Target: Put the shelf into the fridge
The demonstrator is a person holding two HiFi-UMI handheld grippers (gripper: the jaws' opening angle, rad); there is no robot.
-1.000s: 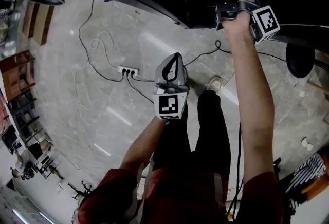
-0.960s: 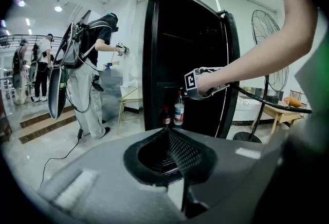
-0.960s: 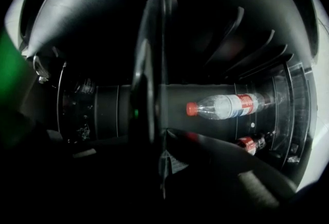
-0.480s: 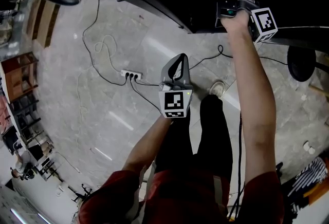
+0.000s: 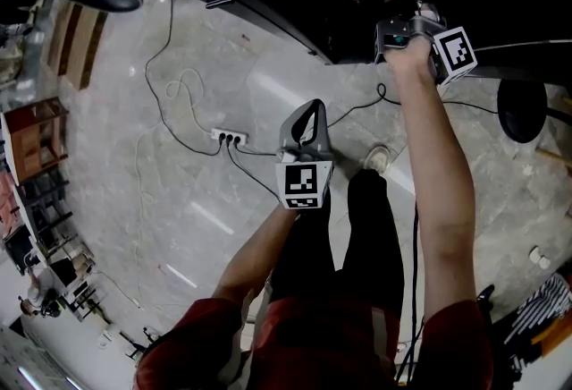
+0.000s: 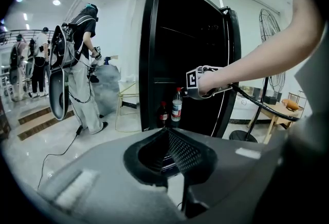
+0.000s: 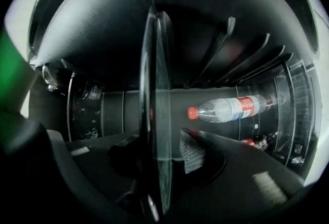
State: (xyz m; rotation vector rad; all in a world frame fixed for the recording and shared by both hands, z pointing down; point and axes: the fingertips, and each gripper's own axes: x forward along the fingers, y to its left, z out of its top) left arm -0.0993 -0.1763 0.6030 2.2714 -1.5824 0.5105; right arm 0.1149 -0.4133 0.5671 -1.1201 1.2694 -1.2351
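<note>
Opened just now are the jaws of the right gripper (image 5: 398, 35), little else being changed; they stand apart, with the glass shelf (image 7: 157, 89) edge-on between them, unpressed, running straight away into the fridge (image 6: 175, 53). The left gripper (image 5: 304, 124), jaws together and empty, is held nearer and leftward, well apart. A withdrawal straight back along the shelf's plane seems called for.

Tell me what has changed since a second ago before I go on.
The right gripper has just been opening its jaws and has let go of the glass shelf, which stands edge-on between them inside the fridge. Neither gripper has changed place; the left gripper is empty, as before.
</note>
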